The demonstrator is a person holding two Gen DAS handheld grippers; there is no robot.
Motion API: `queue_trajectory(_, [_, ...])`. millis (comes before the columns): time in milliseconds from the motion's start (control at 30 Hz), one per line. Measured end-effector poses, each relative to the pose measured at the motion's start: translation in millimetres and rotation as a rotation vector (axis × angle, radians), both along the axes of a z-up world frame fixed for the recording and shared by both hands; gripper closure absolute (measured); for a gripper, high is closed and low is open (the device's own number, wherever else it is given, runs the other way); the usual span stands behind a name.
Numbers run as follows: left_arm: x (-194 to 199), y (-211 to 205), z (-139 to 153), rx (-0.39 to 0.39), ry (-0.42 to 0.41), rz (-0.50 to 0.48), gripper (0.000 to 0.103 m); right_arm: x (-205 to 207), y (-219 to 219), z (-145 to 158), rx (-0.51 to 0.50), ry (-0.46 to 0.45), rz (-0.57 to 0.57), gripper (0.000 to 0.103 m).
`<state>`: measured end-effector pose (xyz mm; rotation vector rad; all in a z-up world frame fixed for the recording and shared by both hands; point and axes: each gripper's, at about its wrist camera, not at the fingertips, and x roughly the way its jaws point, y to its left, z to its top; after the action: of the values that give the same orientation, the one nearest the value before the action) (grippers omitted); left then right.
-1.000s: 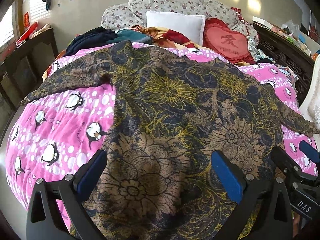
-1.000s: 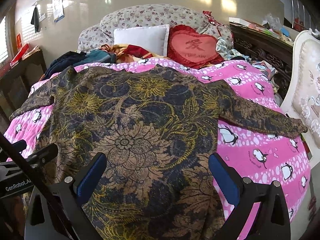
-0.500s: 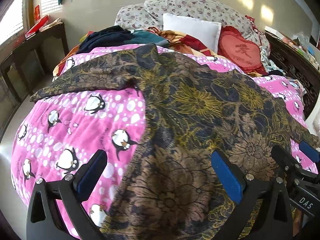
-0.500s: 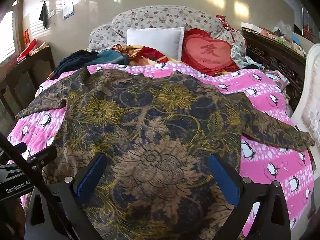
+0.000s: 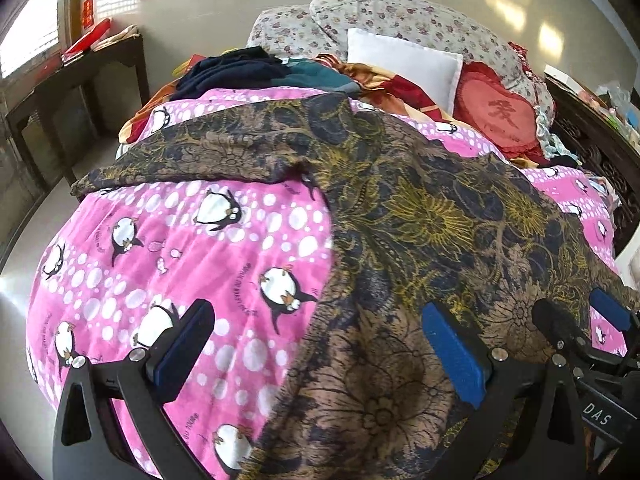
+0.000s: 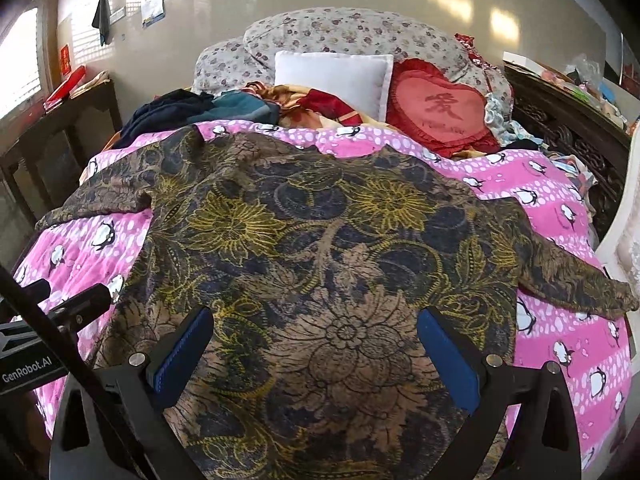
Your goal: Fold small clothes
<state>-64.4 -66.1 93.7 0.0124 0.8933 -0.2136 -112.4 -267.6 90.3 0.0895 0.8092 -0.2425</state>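
Observation:
A dark top with a gold and brown floral print (image 5: 420, 220) lies spread flat on the pink penguin bedspread (image 5: 180, 248), sleeves out to both sides. It also shows in the right wrist view (image 6: 320, 260). My left gripper (image 5: 316, 344) is open and empty above the top's near left edge, its left finger over bare bedspread. My right gripper (image 6: 316, 348) is open and empty above the top's lower middle. The right gripper shows at the lower right of the left wrist view (image 5: 580, 332). The left gripper shows at the left edge of the right wrist view (image 6: 60, 308).
At the bed's head lie a white pillow (image 6: 332, 76), a red heart cushion (image 6: 440, 108), floral pillows (image 6: 340, 32) and a pile of dark clothes (image 6: 180, 108). A dark wooden table (image 5: 60, 92) stands to the left. A carved headboard (image 6: 560, 128) and a white chair (image 6: 624, 220) are on the right.
My left gripper has moved left, from over the top's middle to its left edge, so more pink bedspread shows. The right gripper shifted slightly left. Both stay open.

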Motion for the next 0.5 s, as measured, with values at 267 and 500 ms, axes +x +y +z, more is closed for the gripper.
queue_trajectory(267, [33, 52, 3, -0.043, 0.045, 0.063, 0.000, 27, 20, -5, -0.006, 0.020, 0.058, 0.000])
queue_trajectory(500, [89, 151, -2, -0.180, 0.109, 0.256, 0.000, 57, 44, -6, 0.001, 0.029, 0.126, 0.000])
